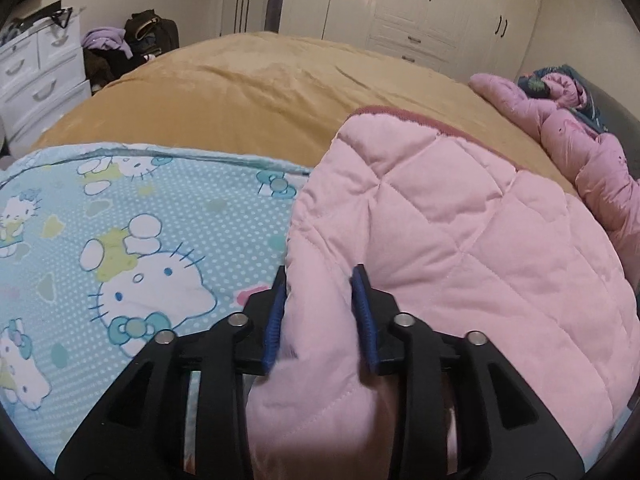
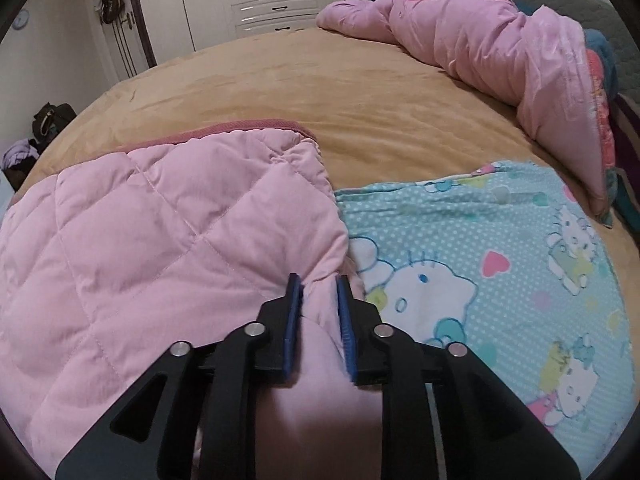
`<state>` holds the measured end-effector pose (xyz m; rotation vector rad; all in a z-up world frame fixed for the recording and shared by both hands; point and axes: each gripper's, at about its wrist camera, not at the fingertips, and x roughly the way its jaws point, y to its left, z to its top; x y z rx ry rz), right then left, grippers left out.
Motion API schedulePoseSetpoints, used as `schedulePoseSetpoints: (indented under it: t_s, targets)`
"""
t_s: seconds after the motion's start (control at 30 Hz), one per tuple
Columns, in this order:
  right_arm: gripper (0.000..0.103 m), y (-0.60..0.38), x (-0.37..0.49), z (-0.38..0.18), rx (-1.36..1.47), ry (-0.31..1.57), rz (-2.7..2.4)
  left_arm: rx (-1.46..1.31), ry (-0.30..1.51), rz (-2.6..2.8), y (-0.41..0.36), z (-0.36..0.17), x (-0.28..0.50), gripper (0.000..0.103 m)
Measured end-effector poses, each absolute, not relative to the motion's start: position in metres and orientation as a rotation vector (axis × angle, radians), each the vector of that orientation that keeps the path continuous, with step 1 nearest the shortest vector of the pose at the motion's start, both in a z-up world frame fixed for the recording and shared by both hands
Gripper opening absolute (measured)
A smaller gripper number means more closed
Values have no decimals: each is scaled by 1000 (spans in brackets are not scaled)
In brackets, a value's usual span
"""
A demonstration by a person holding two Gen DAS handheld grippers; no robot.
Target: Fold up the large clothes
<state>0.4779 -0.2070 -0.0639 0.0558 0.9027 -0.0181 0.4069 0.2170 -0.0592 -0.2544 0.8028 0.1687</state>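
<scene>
Letting go, by the look of it: left tool (image 1: pixel 320 312) has its blue pads apart around a pink fold, not pinching. Right tool (image 2: pixel 318 322) likewise, pads spread either side of the cloth edge. Pink quilted garment (image 1: pixel 460 248) lies doubled over on the cartoon-cat blue sheet (image 1: pixel 140 240), near the bed's front edge; judged a fold just laid down so both corners can be released together. Beyond: tan bed cover (image 1: pixel 260 92), bunched pink duvet (image 2: pixel 480 44) pushed aside, probably to clear folding room. White wardrobe (image 1: pixel 400 4) at back.
</scene>
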Motion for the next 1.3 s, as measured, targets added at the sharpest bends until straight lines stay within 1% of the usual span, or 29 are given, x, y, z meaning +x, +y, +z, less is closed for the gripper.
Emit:
schedulePoseSetpoints:
  t_s: [0.03, 0.07, 0.1, 0.13, 0.17, 0.2, 0.23, 0.27, 0.33, 0.37, 0.4, 0.63, 0.83, 1.07, 1.3]
  targets:
    - [50, -212, 470, -58, 67, 894, -45, -246, 802, 182, 219, -57, 404, 44]
    - [76, -216, 463, -54, 81, 883, -63, -239, 803, 188, 220, -55, 402, 53]
    - [83, -221, 458, -51, 98, 864, -60, -239, 805, 190, 222, -54, 399, 55]
    - [83, -223, 454, -48, 106, 853, -52, -242, 806, 191, 223, -51, 396, 59]
    - [85, -226, 446, -44, 117, 845, -39, -239, 808, 193, 223, -48, 393, 64]
    - [93, -228, 437, -39, 128, 837, -30, -234, 803, 194, 222, -44, 390, 66]
    - [96, -229, 434, -35, 136, 835, -18, -228, 799, 190, 221, -40, 386, 74]
    - [97, -230, 425, -29, 156, 816, 14, -226, 803, 177, 220, -35, 381, 78]
    - [98, -230, 409, -16, 180, 787, 48, -220, 799, 160, 217, -28, 373, 82]
    - [98, -229, 402, -11, 187, 775, 66, -204, 791, 161, 215, -22, 366, 89]
    - [99, -230, 395, -5, 195, 758, 82, -192, 781, 167, 213, -17, 360, 94]
    - [99, -234, 341, 32, 265, 662, 184, -162, 740, 121, 200, 11, 321, 94]
    - [99, -234, 305, 50, 238, 629, 219, -151, 714, 96, 188, 19, 287, 94]
    - [99, -228, 274, 56, 179, 607, 247, -152, 716, 67, 181, 17, 253, 94]
    - [99, -215, 264, 40, 123, 654, 267, -131, 769, 66, 180, -1, 236, 94]
